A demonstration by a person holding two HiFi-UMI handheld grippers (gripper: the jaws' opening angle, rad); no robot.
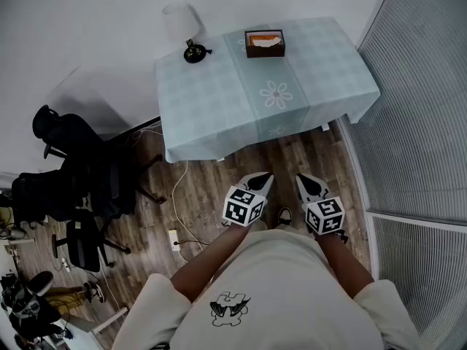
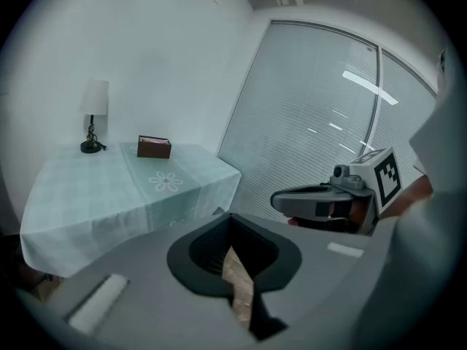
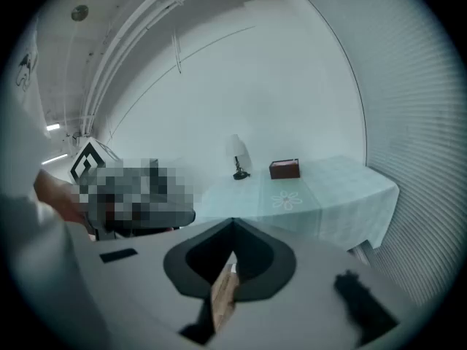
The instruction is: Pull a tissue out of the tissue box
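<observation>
A dark brown tissue box [image 1: 265, 43] with white tissue showing in its top stands at the far side of a table [image 1: 219, 100] covered in a pale blue-green cloth. The box also appears small and distant in the left gripper view [image 2: 154, 147] and the right gripper view [image 3: 284, 169]. Both grippers hang in front of the person's body above the wooden floor, well short of the table. My left gripper [image 1: 264, 178] is shut and empty, its jaws meeting at the tip [image 2: 232, 224]. Beside it, my right gripper [image 1: 301, 179] is also shut and empty [image 3: 233, 228].
A small lamp [image 1: 186, 28] with a white shade stands on the table left of the box. Black office chairs [image 1: 80, 188] crowd the left, with cables and a power strip [image 1: 174, 238] on the floor. A wall of blinds [image 1: 423, 122] runs along the right.
</observation>
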